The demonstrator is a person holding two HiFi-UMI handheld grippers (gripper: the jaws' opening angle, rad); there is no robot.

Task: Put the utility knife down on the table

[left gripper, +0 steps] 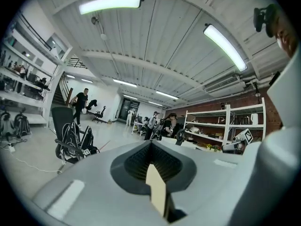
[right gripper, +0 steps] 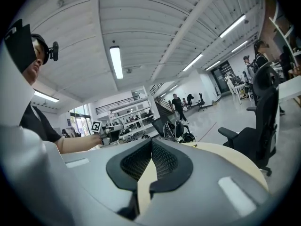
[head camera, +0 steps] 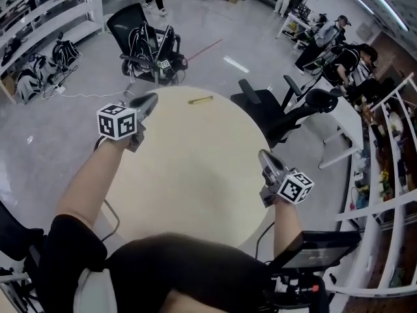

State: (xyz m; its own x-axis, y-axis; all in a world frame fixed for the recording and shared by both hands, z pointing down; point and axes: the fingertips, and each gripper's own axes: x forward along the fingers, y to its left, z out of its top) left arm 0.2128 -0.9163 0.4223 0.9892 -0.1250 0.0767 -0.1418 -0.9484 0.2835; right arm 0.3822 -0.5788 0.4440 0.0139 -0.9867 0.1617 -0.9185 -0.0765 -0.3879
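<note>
- Knife first: the yellow utility knife [head camera: 201,100] lies flat on the round beige table [head camera: 195,181], near its far edge, and neither tool touches it.
- The left gripper [head camera: 152,99] hovers over the table's left rim and points level. Its jaws are pressed together with nothing between them.
- The right gripper [head camera: 263,155] hangs at the table's right rim, its jaws likewise closed on nothing.
- Both grippers are well apart from the knife.
- A black office chair [head camera: 146,41] stands on the floor beyond the table.
</note>
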